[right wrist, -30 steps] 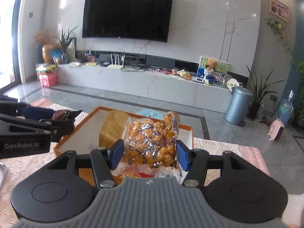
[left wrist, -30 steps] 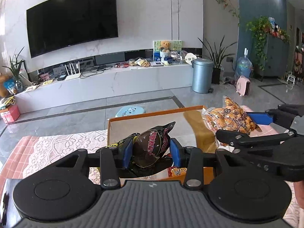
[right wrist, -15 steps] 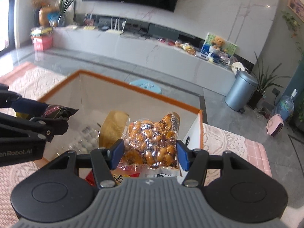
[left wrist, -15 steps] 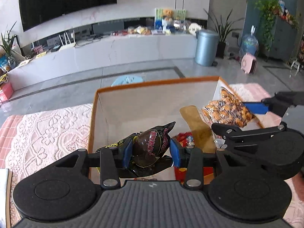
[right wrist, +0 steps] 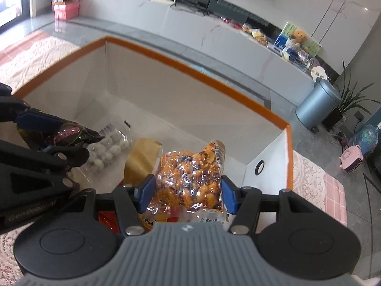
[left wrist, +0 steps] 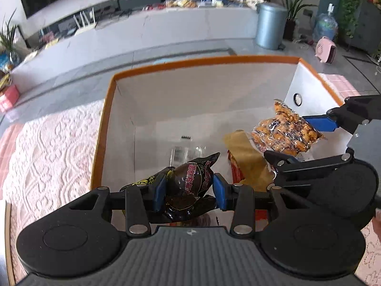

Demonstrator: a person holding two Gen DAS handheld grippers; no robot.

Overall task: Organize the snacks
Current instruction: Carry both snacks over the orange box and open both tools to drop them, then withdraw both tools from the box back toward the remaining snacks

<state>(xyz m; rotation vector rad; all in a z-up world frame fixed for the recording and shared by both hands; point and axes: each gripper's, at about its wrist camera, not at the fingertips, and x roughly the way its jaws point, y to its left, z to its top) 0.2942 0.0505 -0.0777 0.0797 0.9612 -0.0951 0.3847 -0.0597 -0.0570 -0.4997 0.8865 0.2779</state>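
My left gripper point(left wrist: 190, 191) is shut on a dark egg snack packet point(left wrist: 188, 186), held above the near left part of an orange-rimmed white box point(left wrist: 204, 60). My right gripper point(right wrist: 188, 194) is shut on a clear bag of orange glazed snacks point(right wrist: 190, 178), held over the box's right side. In the left wrist view that orange bag point(left wrist: 285, 128) hangs to the right, between the right gripper's blue pads. From the right wrist view the dark packet point(right wrist: 69, 134) shows at the left. Both grippers tilt down into the box.
Inside the box lie a clear pack of white balls point(right wrist: 109, 152), a tan packet point(right wrist: 140, 162) and red packets point(left wrist: 235, 171). A lace cloth point(left wrist: 47, 147) covers the table around the box. Beyond stand a TV bench point(right wrist: 190, 31) and a grey bin point(left wrist: 270, 26).
Both grippers have tipped downward and moved forward over the box, each keeping its packet. The view has swung from the wall and TV down to the box's inside.
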